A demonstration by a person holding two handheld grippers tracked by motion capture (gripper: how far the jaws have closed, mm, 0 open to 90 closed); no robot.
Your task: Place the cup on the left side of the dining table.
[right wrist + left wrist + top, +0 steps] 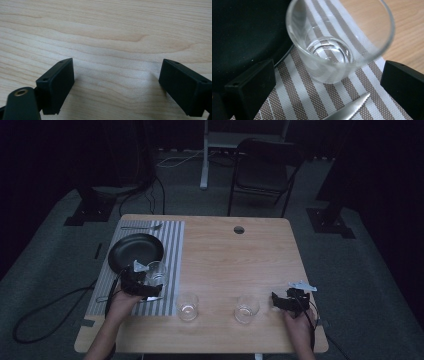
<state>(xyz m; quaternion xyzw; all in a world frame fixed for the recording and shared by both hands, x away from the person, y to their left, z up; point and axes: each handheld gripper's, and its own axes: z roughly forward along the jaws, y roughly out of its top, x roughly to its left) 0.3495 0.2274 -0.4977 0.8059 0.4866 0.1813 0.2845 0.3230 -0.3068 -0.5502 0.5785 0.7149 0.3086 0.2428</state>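
Item: clear, empty glass tumbler (337, 47) on striped placemat (297, 95), beside black round plate (244, 32).
My left fingers (254, 87) stand released around it, right gripper (117, 87) spread over bare worktop (105, 30); a skewed closing may tip the tumbler onto the serrated knife (352, 108).

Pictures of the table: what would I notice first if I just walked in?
Probably the three clear glasses: one on the striped mat beside the black plate, and two more on the bare wood near the front edge. Next, the left gripper right at the mat's glass with jaws wide apart, and the right gripper, also open, beside the right-hand glass.
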